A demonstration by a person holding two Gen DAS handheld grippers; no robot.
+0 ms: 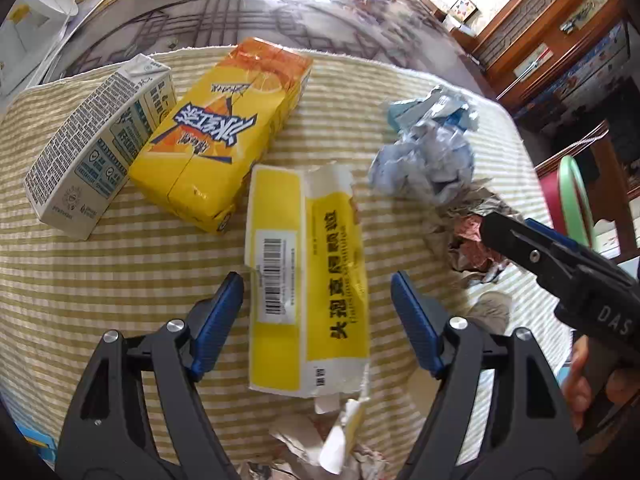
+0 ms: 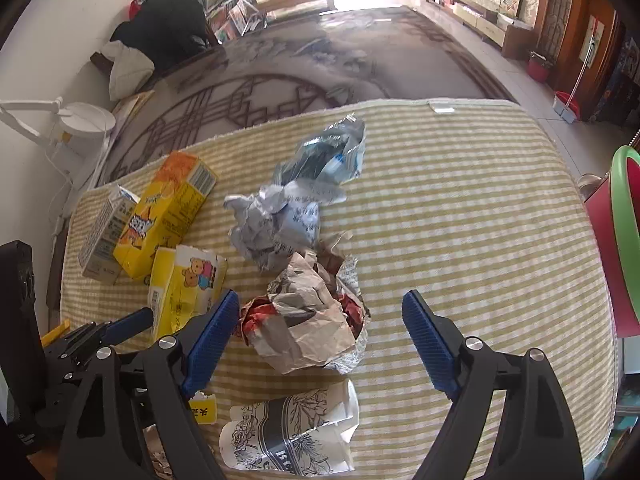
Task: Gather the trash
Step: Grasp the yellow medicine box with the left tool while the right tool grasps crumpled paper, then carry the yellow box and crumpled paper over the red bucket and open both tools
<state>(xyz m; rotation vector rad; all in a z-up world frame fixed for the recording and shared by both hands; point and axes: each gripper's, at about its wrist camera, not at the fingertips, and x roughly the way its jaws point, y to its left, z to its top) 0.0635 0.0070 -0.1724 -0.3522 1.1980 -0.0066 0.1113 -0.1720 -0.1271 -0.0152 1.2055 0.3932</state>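
Note:
Trash lies on a yellow-and-white striped cloth (image 1: 100,272). My left gripper (image 1: 318,294) is open, its blue fingers on either side of a torn yellow-and-white box (image 1: 308,276). Beyond it lie an orange-yellow drink carton (image 1: 216,136), a white milk carton (image 1: 96,148) and a crumpled bluish-white paper ball (image 1: 428,160). My right gripper (image 2: 320,314) is open around a crumpled brown-and-red paper wrapper (image 2: 312,316). A crushed paper cup with a flower print (image 2: 292,436) lies just below it. The right gripper also shows in the left wrist view (image 1: 520,240).
The striped cloth (image 2: 480,240) covers part of a dark patterned table (image 2: 320,64). A red bin with a green rim (image 2: 624,240) stands at the right edge. A white desk lamp (image 2: 80,120) stands at the far left. Wooden cabinets (image 1: 560,32) line the room behind.

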